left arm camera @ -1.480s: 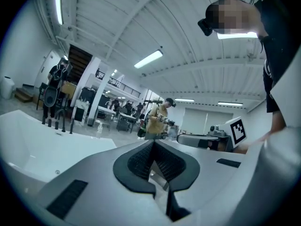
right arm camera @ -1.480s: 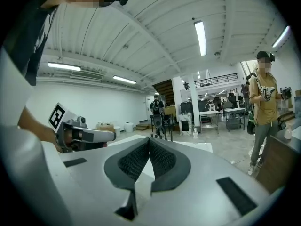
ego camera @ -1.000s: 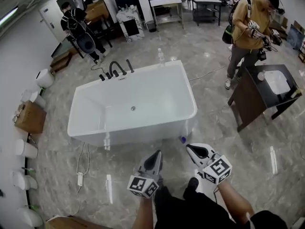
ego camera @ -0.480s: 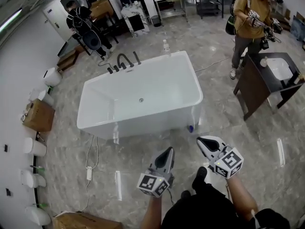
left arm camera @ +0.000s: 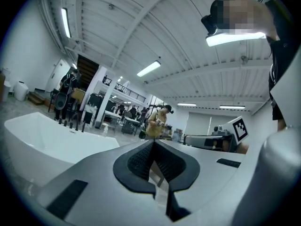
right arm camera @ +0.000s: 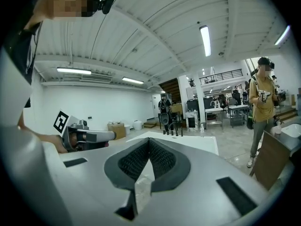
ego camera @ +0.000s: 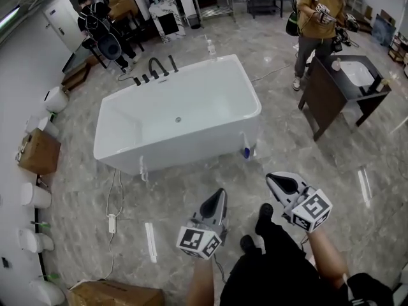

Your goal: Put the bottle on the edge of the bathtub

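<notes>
The white bathtub (ego camera: 178, 116) stands in the middle of the floor ahead of me. A small blue-capped bottle (ego camera: 247, 150) sits on the floor at the tub's near right corner. A clear bottle (ego camera: 212, 47) stands by the far right corner; whether it is on the rim or behind it I cannot tell. My left gripper (ego camera: 218, 199) and right gripper (ego camera: 275, 180) hover over the floor short of the tub, both shut and empty. The left gripper (left arm camera: 153, 144) and right gripper (right arm camera: 149, 141) point level across the tub (right arm camera: 188, 142).
Black faucet fittings (ego camera: 156, 69) stand on the tub's far rim. A dark vanity with a sink (ego camera: 347, 88) and a person in a yellow shirt (ego camera: 315, 24) are at right. A cable with adapter (ego camera: 113, 203) lies left; a cardboard box (ego camera: 38, 152) sits by the wall.
The head view has swung and the tub now sits a little farther from the grippers. Both grippers stay shut and empty, held side by side.
</notes>
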